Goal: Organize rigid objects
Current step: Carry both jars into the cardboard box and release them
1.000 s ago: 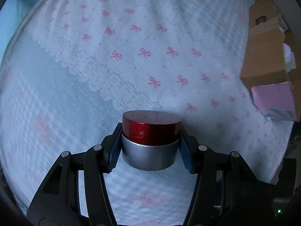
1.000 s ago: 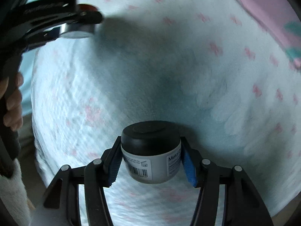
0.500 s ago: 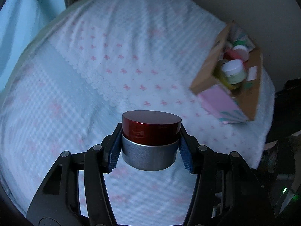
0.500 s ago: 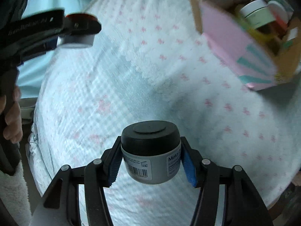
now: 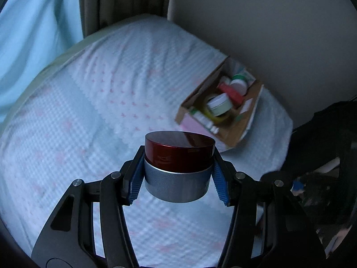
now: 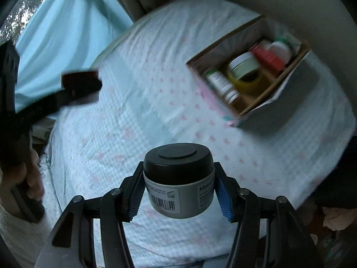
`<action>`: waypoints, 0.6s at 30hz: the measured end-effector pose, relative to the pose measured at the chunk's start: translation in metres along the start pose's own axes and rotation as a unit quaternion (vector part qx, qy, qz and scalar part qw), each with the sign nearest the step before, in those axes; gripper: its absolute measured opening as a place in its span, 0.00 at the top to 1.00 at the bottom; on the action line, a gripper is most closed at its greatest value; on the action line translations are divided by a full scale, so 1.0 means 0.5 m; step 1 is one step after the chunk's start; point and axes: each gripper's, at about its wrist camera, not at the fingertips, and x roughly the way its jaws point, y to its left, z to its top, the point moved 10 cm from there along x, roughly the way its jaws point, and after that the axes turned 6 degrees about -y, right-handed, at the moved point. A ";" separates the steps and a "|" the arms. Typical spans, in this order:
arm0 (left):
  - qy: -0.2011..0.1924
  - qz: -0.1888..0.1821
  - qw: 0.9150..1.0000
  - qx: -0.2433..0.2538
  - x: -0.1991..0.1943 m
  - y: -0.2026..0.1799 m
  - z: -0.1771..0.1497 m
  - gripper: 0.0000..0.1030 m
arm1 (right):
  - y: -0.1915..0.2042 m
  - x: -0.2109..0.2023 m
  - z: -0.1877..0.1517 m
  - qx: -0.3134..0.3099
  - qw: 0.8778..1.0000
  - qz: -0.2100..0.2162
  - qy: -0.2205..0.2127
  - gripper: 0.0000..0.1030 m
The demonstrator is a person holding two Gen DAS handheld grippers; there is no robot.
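My left gripper [image 5: 178, 178] is shut on a round jar with a dark red lid and a grey body [image 5: 178, 165], held high above the bed. My right gripper [image 6: 180, 192] is shut on a grey jar with a black lid and a barcode label [image 6: 178, 183], also held above the bed. An open cardboard box [image 5: 225, 134] with pink sides sits at the far right of the bed; it also shows in the right wrist view [image 6: 263, 102]. It holds several jars, a bottle and a roll of yellow tape. The left gripper with its red-lidded jar [image 6: 78, 82] shows blurred at the left of the right wrist view.
The bed has a white and pale blue cover with pink bows [image 5: 89, 116]. A pale blue curtain [image 5: 33, 26] hangs behind it, a grey wall [image 5: 267, 22] to the right. Dark clutter [image 5: 323, 156] lies off the bed's right side. A hand [image 6: 33, 178] holds the left gripper.
Both grippers have risen and pulled back from the bed with their jars. The whole bed, the curtain, the wall and the inside of the box have come into view.
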 end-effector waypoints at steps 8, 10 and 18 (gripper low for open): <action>-0.022 0.020 1.000 -0.003 -0.043 -0.091 0.003 0.50 | -0.063 -0.099 0.069 -0.024 0.999 0.003 -0.031 0.48; -0.025 0.025 0.999 -0.014 -0.044 -0.111 0.008 0.50 | -0.084 -0.110 0.091 -0.033 0.999 0.009 -0.031 0.48; -0.034 0.060 0.993 -0.094 0.003 -0.173 0.039 0.50 | -0.178 -0.124 0.199 -0.072 0.996 0.043 -0.012 0.48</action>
